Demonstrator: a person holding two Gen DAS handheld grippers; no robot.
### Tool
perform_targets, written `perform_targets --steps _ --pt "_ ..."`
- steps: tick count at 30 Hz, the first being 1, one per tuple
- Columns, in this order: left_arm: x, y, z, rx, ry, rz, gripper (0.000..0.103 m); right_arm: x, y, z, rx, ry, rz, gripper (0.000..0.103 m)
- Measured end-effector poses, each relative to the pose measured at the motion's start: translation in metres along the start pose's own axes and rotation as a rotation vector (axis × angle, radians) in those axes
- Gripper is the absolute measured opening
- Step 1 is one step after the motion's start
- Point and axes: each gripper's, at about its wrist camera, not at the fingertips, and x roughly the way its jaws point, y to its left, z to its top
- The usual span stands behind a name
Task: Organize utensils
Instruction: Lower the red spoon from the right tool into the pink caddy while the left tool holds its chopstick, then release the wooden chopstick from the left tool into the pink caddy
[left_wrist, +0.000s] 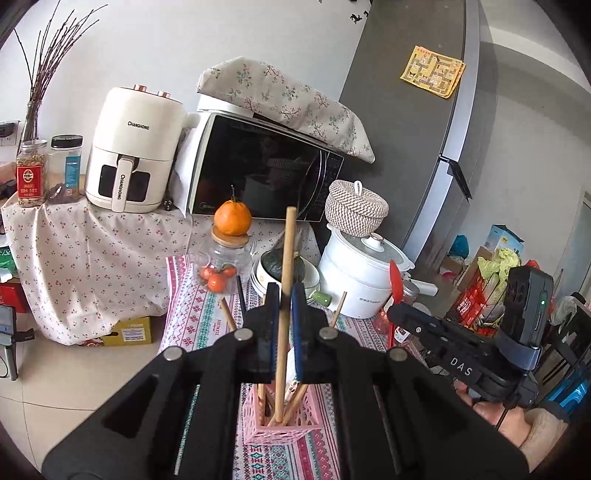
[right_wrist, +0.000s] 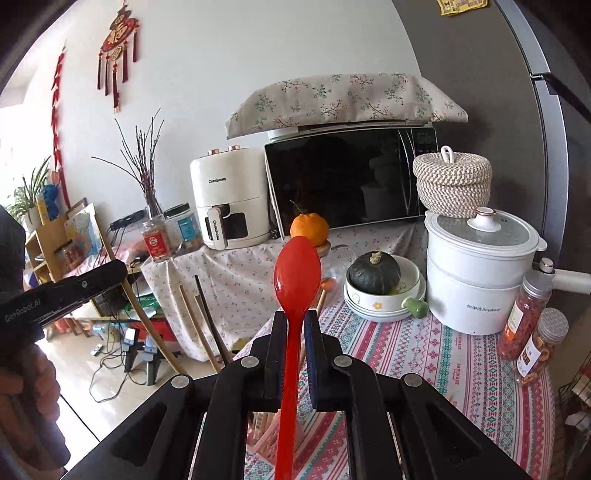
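Observation:
My left gripper (left_wrist: 284, 295) is shut on a long wooden stick utensil (left_wrist: 287, 254) that stands upright with its lower end in the pink lattice holder (left_wrist: 275, 430). The holder holds several wooden chopsticks. My right gripper (right_wrist: 296, 321) is shut on the handle of a red plastic spoon (right_wrist: 297, 273), bowl up. The spoon and the right gripper also show in the left wrist view (left_wrist: 394, 280), to the right of the holder. The holder shows partly under the right gripper (right_wrist: 264, 435). Chopstick tips (right_wrist: 201, 321) rise to its left.
The table has a patterned cloth (right_wrist: 424, 354). On it stand a white electric pot (right_wrist: 480, 273), stacked bowls with a green squash (right_wrist: 375, 273), a glass jar topped by an orange (left_wrist: 232, 221) and two snack jars (right_wrist: 532, 332). A microwave (left_wrist: 258, 166) and an air fryer (left_wrist: 135, 151) stand behind.

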Motion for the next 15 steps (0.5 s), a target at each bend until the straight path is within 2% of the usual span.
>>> perform_targets --steps 3,5,6,7,11,13,15 --pt "0.01 0.004 -0.005 -0.002 0.034 0.003 0.008 0.004 0.012 0.005 -0.008 -0.038 -0.006 0.009" --pt "0.012 0.005 -0.006 0.009 0.054 0.001 0.025 0.008 0.022 0.007 -0.022 -0.059 -0.008 0.009" --pt "0.011 0.005 -0.006 0.012 0.058 0.007 0.042 0.01 0.027 0.007 -0.026 -0.072 -0.009 0.009" --pt "0.009 0.006 -0.006 0.008 0.055 0.007 0.055 0.011 0.032 0.006 -0.028 -0.086 -0.011 0.009" --pt "-0.001 0.012 -0.004 -0.007 0.076 0.031 0.066 0.02 0.048 -0.001 -0.048 -0.131 -0.049 0.009" --pt "-0.003 0.019 -0.005 -0.017 0.117 0.072 0.082 0.026 0.053 -0.006 -0.054 -0.146 -0.076 0.009" --pt "-0.002 0.027 -0.009 -0.03 0.162 0.109 0.085 0.031 0.057 -0.011 -0.058 -0.162 -0.106 0.009"
